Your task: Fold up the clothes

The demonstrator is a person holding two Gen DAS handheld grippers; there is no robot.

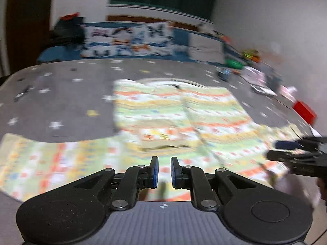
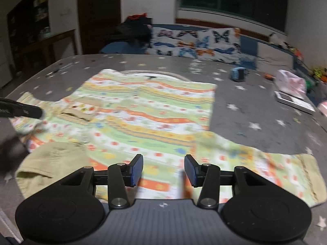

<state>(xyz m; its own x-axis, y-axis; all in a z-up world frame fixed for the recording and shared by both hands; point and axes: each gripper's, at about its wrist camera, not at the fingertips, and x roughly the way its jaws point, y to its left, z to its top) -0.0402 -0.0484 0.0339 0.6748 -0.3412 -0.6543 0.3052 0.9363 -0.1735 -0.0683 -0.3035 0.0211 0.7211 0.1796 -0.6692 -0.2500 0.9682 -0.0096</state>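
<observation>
Dim indoor light, heavy motion blur, fisheye bending at edges, dark vignetted corners.

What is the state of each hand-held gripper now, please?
Left hand-held gripper: open, narrow gap, holding nothing.
Right hand-held gripper: open wide, holding nothing.

Both my left gripper and my right gripper are matte black linkages on round pivot discs, pinned with silver screws, tipped with blue pads on the fingers, above a ribbed grey housing bearing a small crosshair mark.
</observation>
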